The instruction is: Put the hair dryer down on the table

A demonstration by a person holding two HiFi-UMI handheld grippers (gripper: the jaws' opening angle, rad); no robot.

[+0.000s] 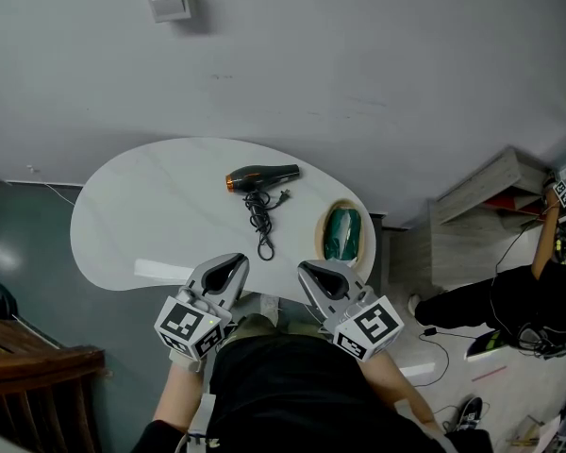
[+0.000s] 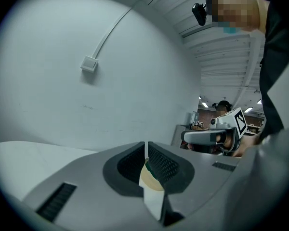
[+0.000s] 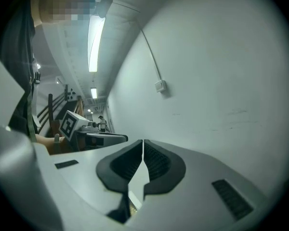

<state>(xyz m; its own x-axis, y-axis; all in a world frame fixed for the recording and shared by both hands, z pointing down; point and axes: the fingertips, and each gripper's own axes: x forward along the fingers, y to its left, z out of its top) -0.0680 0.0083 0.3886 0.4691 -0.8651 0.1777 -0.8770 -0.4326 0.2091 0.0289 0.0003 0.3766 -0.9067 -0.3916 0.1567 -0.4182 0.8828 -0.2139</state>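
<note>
Found hair dryer [image 1: 261, 176] resting on table [image 1: 132, 225], left gripper [image 1: 228, 270] and right gripper [image 1: 313, 274] both closed, empty — risked snagging the cord [image 1: 261, 217], seemingly slack, dragging it off.

Oval pale wooden tray [image 1: 323, 223] holding a glossy dark green object [image 1: 342, 234]. High on the grey wall [image 1: 377, 55], a small white rectangular box [image 1: 171, 1] with a thin conduit rising from it. Dark brown wooden furniture [image 1: 28, 361] at lower left. At right, a pale wooden shelf unit [image 1: 491, 189]; below it, a person in black clothes [image 1: 509, 300] low by the floor, with black cables [image 1: 434, 333] nearby.
</note>
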